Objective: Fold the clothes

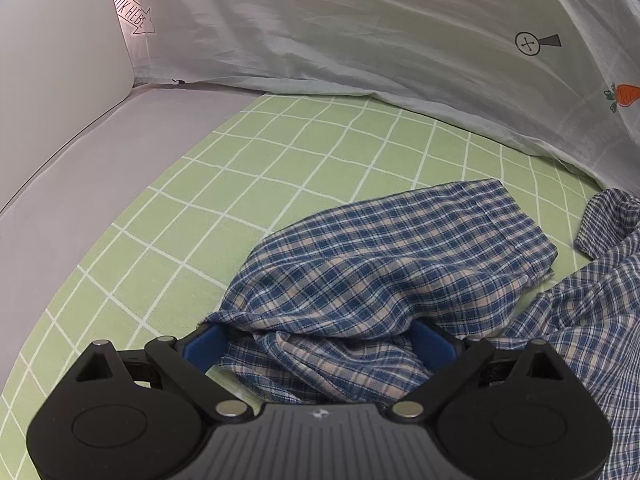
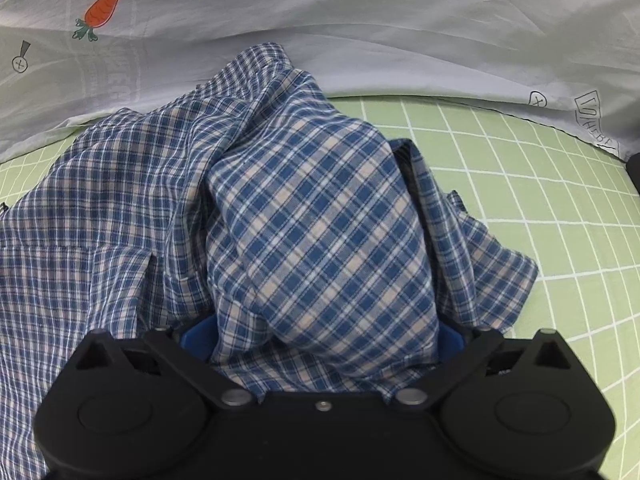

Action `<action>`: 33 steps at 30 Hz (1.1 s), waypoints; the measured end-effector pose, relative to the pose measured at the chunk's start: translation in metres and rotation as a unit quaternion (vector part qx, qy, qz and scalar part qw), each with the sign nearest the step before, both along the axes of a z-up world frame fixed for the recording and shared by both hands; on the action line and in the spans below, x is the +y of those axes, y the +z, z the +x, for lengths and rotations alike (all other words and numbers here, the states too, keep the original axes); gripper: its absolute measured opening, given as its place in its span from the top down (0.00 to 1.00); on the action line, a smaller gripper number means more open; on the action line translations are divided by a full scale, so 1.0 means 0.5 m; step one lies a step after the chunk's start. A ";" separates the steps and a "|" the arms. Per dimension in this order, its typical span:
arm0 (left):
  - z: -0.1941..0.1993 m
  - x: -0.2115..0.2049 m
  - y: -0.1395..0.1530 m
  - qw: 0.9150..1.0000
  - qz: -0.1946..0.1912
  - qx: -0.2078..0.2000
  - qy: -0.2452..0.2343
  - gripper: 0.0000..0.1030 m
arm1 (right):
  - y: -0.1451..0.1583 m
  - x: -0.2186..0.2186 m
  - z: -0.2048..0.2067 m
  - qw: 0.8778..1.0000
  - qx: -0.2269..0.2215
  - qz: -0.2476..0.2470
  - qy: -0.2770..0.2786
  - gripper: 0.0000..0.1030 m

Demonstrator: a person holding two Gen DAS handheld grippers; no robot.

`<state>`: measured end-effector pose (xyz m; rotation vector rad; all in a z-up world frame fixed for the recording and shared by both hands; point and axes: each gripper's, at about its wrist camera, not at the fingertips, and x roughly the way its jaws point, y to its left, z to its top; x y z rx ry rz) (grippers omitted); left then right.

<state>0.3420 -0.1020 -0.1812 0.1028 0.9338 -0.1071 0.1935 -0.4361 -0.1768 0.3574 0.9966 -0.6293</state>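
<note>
A blue, white and beige plaid shirt lies crumpled on a green checked sheet. In the left wrist view my left gripper has a bunch of the shirt's sleeve between its blue fingers, which stand wide apart; the fingertips are hidden under cloth. In the right wrist view the shirt is draped over my right gripper and fills the gap between its blue fingers, also wide apart. The cloth hides the fingertips, so the grip cannot be judged.
A pale quilt printed with carrots and crossed circles is bunched along the far side; it also shows in the right wrist view. A grey wall or headboard rises at the left. Bare green sheet lies to the right.
</note>
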 end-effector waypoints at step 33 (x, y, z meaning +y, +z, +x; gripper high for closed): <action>0.029 0.143 0.099 0.986 -0.116 -0.059 0.102 0.46 | 0.062 0.011 -0.042 0.998 -0.003 -0.070 -0.007 0.04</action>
